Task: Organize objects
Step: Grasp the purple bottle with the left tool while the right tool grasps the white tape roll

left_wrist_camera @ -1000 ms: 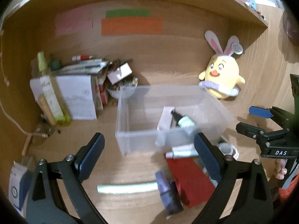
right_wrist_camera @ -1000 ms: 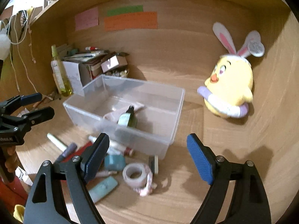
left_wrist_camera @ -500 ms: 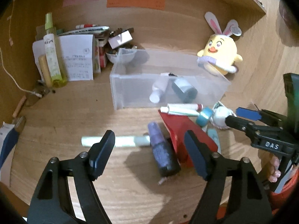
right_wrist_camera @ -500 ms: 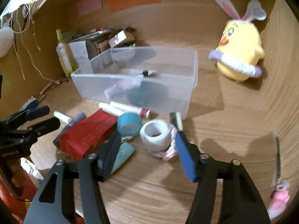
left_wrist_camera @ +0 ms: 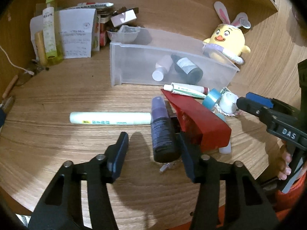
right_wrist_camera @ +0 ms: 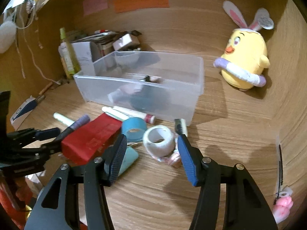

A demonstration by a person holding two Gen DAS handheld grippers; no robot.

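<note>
A clear plastic bin (left_wrist_camera: 134, 65) (right_wrist_camera: 193, 88) holds a dark bottle (left_wrist_camera: 187, 68) and a white bottle (left_wrist_camera: 161, 70). In front of it lie a purple spray bottle (left_wrist_camera: 161, 132), a red box (left_wrist_camera: 199, 120) (right_wrist_camera: 90, 138), a pale green tube (left_wrist_camera: 109, 118), a white tube (left_wrist_camera: 187, 90), a blue tape roll (right_wrist_camera: 134, 130) and a white tape roll (right_wrist_camera: 158, 140). My left gripper (left_wrist_camera: 153, 153) is open, its fingers on either side of the purple bottle's near end. My right gripper (right_wrist_camera: 151, 159) is open, just short of the white tape roll.
A yellow bunny-eared plush (left_wrist_camera: 228, 38) (right_wrist_camera: 245, 61) sits at the back right. Boxes, papers and a yellow-green bottle (left_wrist_camera: 49, 32) crowd the back left corner. A pink item (right_wrist_camera: 282, 207) lies at the right. The desk sits in a wooden alcove.
Both grippers have moved lower and closer to the loose items. The left now straddles the purple bottle; the right has come up to the white tape roll.
</note>
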